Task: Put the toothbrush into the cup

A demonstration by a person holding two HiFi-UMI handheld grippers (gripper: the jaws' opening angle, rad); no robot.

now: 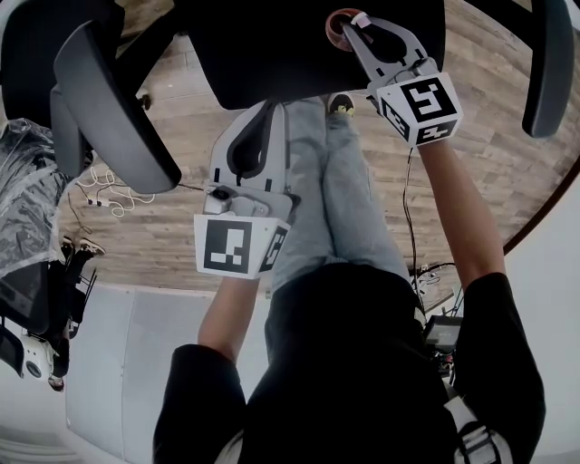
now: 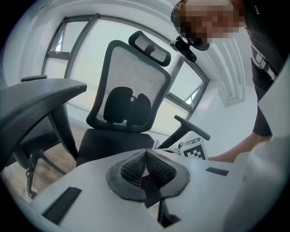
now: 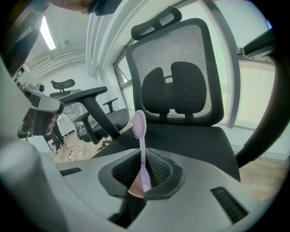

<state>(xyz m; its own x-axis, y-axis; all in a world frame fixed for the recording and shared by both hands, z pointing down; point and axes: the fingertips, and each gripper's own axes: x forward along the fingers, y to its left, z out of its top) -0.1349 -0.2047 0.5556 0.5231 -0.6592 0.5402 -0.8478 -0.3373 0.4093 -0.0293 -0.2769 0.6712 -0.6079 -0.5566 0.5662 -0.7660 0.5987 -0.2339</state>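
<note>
Filling the top of the head view, a black office chair with a mesh back and headrest stands on a wooden plank floor. The person stands before its seat, looking down along grey trousers. A second dark chair stands left of the first, its armrest reaching toward the seat.

Just short of the seat's near edge hovers the left gripper, a grey hand-held tool with a marker cube. In its own view the left gripper has its ribbed black pads brought together so that they meet at the tips. A pinkish sliver shows in the slit behind them, and I cannot tell what it is. Past the jaws the chair faces the camera.

Over the right part of the seat reaches the right gripper, the same kind of tool. Its tips lie right beside a small round pinkish cup that sits on the seat. In the right gripper view the right gripper is clamped on a slim pink plastic toothbrush. The handle is pinched between the pads and the bristle head points away from the jaws, toward the chair's backrest. The toothbrush is in the gripper, not in the cup.
</note>
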